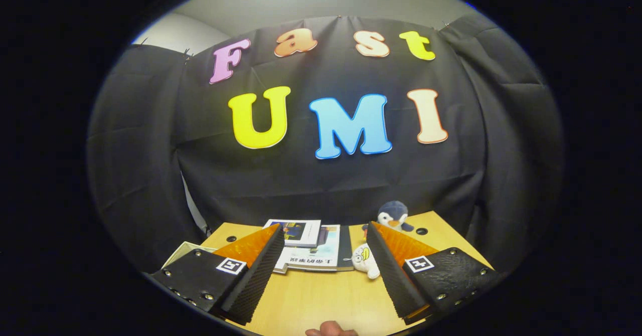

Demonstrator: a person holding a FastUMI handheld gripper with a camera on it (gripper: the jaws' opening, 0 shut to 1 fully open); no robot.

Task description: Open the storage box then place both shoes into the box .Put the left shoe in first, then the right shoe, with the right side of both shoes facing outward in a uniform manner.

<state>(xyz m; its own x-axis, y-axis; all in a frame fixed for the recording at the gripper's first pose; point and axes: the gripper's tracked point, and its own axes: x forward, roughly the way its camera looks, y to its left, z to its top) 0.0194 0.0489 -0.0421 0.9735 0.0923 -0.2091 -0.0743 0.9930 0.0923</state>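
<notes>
My gripper [323,230] is open, raised over a wooden table [321,296], with bare tabletop showing in the wide gap between its two fingers [256,276]. Nothing is held. Just beyond the fingertips lie some books, and a soft toy sits by the right finger.
A stack of books and booklets [311,248] lies ahead between the fingers. A small white plush [365,261] rests against the right finger, and a grey penguin plush [393,214] stands behind it near the table's far edge. A fingertip of a person's hand [331,330] shows at the near edge.
</notes>
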